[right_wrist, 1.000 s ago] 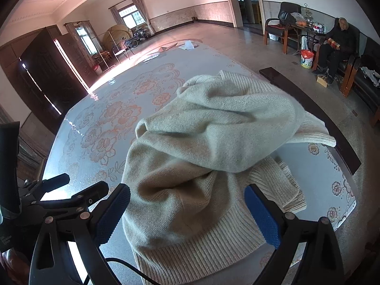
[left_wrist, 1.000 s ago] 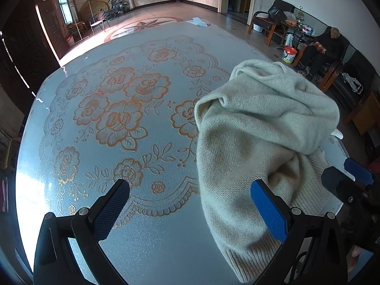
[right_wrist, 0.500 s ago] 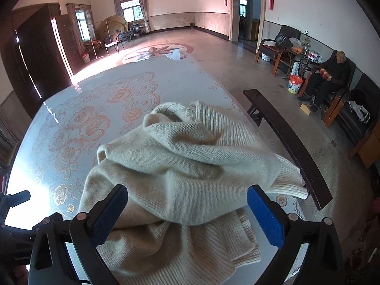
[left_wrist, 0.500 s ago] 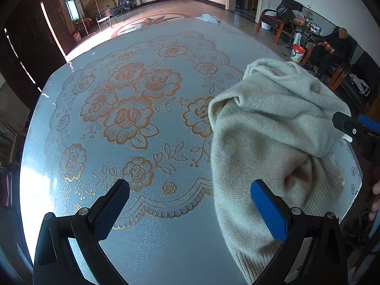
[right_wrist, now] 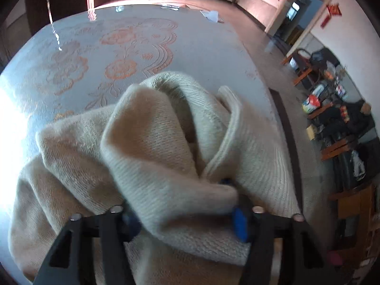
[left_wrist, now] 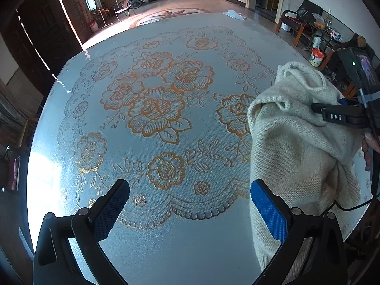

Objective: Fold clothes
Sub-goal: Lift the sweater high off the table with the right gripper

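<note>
A cream knitted sweater (left_wrist: 296, 147) lies bunched on the right side of the round table (left_wrist: 166, 249), which has a lace-patterned orange flower cover. My left gripper (left_wrist: 190, 190) hangs open above the table's near edge with nothing between its blue pads, and the sweater is just beyond its right finger. In the left wrist view, my right gripper (left_wrist: 320, 109) comes in from the right and pinches the top of the pile. In the right wrist view the sweater (right_wrist: 152, 147) fills the frame, and the right gripper (right_wrist: 187, 201) is shut on a thick fold that hides its left pad.
A person's hand (left_wrist: 370, 142) holds the right gripper at the table's right edge. A white paper (left_wrist: 234, 14) lies at the far rim. Beyond the right edge are a dark bench (right_wrist: 287, 128), wooden chairs and a seated person (right_wrist: 356, 116).
My right gripper has dropped onto the sweater and shut on a fold of it. The left gripper stays open and its view has shifted slightly left of the sweater.
</note>
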{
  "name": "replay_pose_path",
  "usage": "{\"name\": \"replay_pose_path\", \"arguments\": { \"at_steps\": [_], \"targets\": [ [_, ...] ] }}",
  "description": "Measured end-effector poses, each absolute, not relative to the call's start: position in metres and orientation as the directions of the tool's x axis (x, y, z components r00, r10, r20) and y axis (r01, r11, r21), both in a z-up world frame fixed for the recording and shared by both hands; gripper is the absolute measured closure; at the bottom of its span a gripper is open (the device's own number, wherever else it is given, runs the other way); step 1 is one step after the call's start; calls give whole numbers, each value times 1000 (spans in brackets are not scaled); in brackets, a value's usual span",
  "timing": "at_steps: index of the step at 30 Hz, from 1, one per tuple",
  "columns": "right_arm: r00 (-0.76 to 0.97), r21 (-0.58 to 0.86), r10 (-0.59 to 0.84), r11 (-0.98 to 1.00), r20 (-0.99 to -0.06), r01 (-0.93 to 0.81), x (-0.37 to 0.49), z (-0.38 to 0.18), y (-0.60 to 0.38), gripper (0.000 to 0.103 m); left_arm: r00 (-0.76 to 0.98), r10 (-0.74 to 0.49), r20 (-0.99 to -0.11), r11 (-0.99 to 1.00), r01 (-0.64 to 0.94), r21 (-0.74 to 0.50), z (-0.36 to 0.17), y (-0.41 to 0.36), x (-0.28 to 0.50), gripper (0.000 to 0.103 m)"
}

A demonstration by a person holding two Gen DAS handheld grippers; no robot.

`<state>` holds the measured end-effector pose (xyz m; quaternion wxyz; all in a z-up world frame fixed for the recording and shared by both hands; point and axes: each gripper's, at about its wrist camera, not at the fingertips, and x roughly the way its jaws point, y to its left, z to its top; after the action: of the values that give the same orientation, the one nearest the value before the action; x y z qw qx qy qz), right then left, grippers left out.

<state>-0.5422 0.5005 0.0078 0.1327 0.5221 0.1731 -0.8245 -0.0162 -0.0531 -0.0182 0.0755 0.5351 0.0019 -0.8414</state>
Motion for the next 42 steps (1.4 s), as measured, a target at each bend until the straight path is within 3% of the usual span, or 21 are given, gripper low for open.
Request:
{"name": "replay_pose_path", "arguments": {
  "at_steps": [1,4,12,19,25,32,42],
  "targets": [
    [-399,-97,-66,-923,-915,374,-547,9,504,80,-414,-127,-901,-988,135,78,-18,-55,-16,1],
    [-411,48,-214,-925,-886,377,-552,46,511,91,-414,-130,-901,-984,164,67,-18,-63,-16,1],
    [-549,195,-525,-814,-651,547,-534,218,475,93,-445,-152,-883,-969,242,45,-11,-91,-18,1],
    [-527,236,-718,-668,-455,706,-510,355,422,93,-507,-173,-844,-942,336,-9,15,-130,-17,1],
    [-492,161,-803,-563,-336,810,-464,440,372,93,-600,-272,-752,-911,413,-1,64,-170,-12,1],
    [-336,173,-918,-373,-212,911,-409,501,346,93,-720,-360,-593,-874,482,-56,142,-219,15,1],
    [-242,141,-958,-264,-154,954,-356,495,359,93,-850,-377,-368,-861,468,-198,235,-271,86,1]
  ]
}}
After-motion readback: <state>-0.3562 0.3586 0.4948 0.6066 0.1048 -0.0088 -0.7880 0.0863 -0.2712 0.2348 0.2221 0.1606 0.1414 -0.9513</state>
